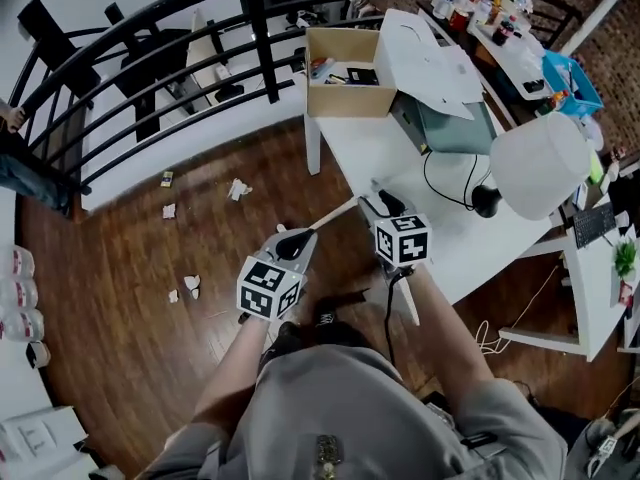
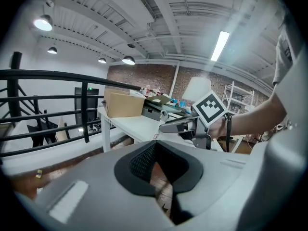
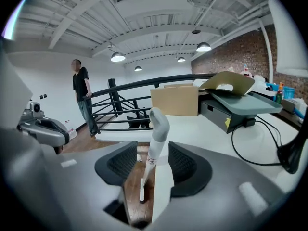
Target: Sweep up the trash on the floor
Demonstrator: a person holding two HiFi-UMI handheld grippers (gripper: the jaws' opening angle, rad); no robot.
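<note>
Trash scraps point(image 1: 238, 189) scattered on wood floor point(image 1: 120, 298) by black railing point(image 1: 150, 78), left gripper point(image 2: 156, 162) clenched shut on nothing, right gripper point(image 3: 151, 165) jaws spread wide, white broom handle point(image 3: 153, 148) upright between them, ungripped, beside table point(image 1: 370, 148).

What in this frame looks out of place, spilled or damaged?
Torn paper scraps lie scattered on the wooden floor between the black railing and the white table. One small yellowish piece lies nearest the railing. Otherwise I see nothing spilled or broken.
</note>
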